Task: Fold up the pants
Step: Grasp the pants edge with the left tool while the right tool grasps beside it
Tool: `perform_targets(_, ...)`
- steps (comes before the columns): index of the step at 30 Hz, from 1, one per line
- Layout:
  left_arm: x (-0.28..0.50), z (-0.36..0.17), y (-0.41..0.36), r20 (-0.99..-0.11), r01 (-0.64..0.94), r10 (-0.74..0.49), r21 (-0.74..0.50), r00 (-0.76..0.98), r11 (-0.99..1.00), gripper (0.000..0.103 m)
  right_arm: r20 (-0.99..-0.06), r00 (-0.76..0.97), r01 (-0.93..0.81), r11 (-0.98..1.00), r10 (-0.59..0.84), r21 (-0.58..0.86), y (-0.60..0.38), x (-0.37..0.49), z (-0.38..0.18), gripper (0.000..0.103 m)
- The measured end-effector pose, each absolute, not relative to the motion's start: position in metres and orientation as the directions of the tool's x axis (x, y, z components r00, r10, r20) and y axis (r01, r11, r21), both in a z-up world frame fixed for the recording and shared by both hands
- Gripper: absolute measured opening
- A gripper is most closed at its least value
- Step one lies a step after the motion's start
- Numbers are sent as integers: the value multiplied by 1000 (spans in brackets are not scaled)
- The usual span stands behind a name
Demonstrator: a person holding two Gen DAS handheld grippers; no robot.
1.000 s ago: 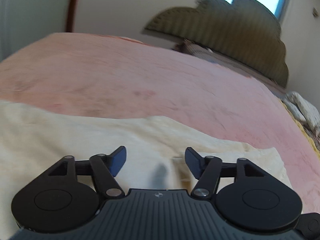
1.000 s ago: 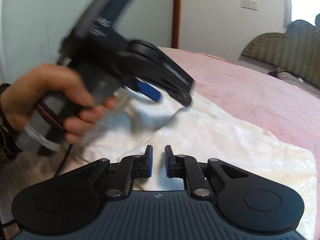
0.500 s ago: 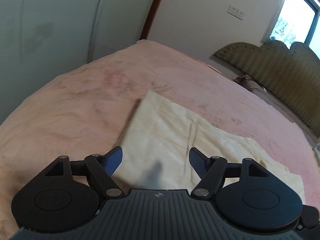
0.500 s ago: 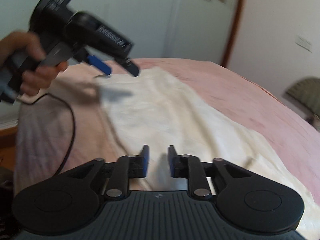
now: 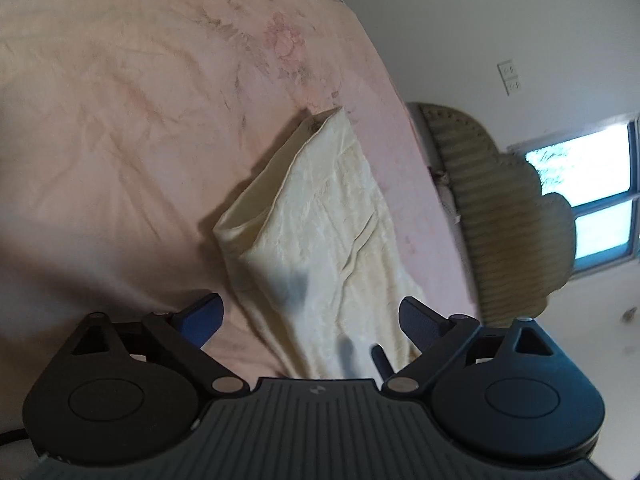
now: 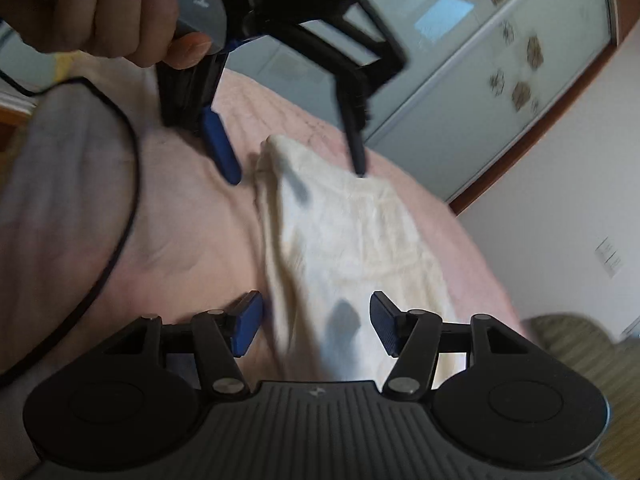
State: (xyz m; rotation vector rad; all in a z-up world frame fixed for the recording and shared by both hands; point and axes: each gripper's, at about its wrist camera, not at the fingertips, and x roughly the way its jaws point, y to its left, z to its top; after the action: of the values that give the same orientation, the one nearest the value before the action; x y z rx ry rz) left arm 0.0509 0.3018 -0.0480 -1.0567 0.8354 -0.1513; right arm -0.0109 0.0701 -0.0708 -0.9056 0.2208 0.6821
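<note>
Cream pants (image 5: 320,232) lie as a long folded strip on the pink bedspread (image 5: 120,120); they also show in the right wrist view (image 6: 352,248). My left gripper (image 5: 310,316) is open and empty, hovering just above the near end of the strip. In the right wrist view the left gripper (image 6: 296,160) hangs over the far end of the pants, jaws wide, one on each side of the cloth edge. My right gripper (image 6: 316,324) is open and empty above the near part of the pants.
A padded olive headboard (image 5: 500,220) stands at the bed's far end under a window (image 5: 592,196). A black cable (image 6: 120,208) trails over the bedspread at the left. Wardrobe doors (image 6: 500,60) stand behind the bed.
My right gripper has opened from nearly shut. Both grippers have swung round and dropped closer to the pants, the left one now over the cloth's end.
</note>
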Motion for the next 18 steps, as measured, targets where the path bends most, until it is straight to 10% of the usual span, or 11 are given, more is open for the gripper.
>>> perform_targets(3, 62, -53, 304, -501, -270, -513, -846, 697, 459, 99, -418, 781, -608, 410, 463, -680, 90, -2, -73, 58)
perform_targets(8, 82, -56, 302, -483, -275, -499, -858, 720, 433, 100, -446, 738, -663, 424, 506, -617, 111, 18, -70, 18)
perform_targets(18, 130, -48, 285, -492, -198, -463, -812, 738, 549, 96, -491, 586, -799, 562, 645, -215, 68, 56, -22, 14)
